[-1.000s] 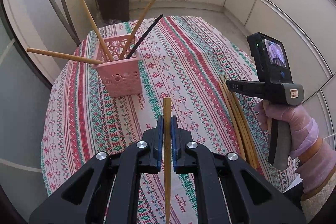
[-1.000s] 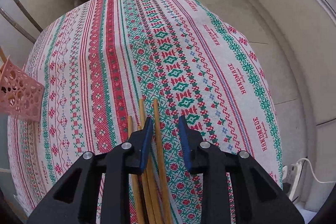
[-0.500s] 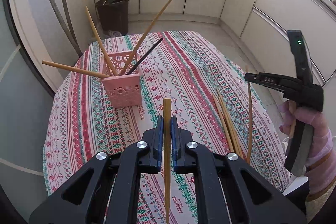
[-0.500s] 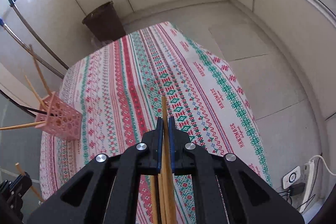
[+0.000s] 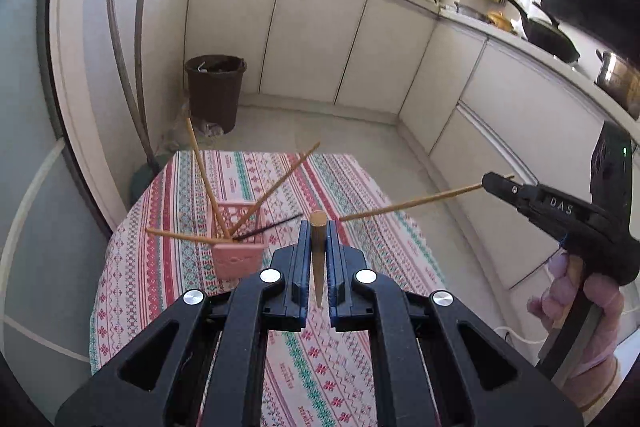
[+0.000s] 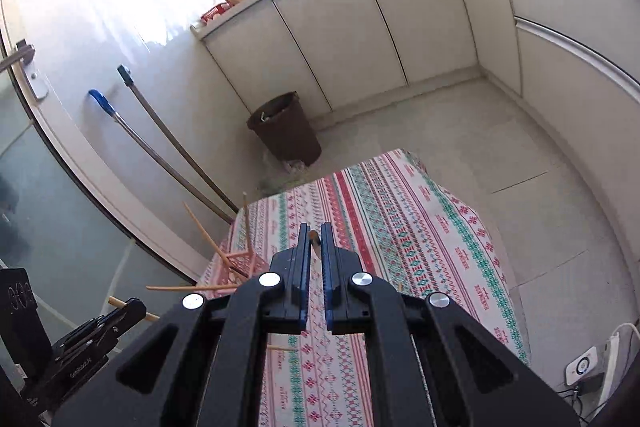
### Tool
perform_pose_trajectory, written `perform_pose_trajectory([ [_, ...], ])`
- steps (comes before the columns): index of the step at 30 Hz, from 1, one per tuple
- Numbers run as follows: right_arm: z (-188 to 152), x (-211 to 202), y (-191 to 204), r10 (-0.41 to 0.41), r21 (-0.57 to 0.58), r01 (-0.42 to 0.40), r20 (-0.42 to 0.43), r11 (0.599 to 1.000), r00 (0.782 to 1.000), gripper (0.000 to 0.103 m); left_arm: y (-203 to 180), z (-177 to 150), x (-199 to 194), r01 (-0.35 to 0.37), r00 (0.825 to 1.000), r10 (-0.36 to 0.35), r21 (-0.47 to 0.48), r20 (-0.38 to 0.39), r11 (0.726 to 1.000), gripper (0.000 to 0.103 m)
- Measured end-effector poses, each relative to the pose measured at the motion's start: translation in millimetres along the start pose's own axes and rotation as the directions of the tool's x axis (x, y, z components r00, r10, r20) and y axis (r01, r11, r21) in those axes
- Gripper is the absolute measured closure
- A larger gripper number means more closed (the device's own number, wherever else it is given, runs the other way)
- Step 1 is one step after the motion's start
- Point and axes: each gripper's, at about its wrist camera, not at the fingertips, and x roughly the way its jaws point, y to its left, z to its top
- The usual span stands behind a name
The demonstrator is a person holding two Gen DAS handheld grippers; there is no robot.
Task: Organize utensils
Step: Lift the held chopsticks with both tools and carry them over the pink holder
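Black wok point(image 5: 550, 35) in left wrist view only; wall socket point(image 6: 582, 367) in right.

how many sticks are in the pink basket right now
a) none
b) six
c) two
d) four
d: the left wrist view shows three wooden chopsticks and one black chopstick leaning out of the pink basket.
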Motion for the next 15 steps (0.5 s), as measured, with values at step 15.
perform_pose_trajectory([
  [15,46,-12,25,0.163,0.034,-0.164,0.034,0.986,0.986,0.098,50,81,-14,-0.097,0.955,0.144,-0.186,0.257,0.978,0.097],
])
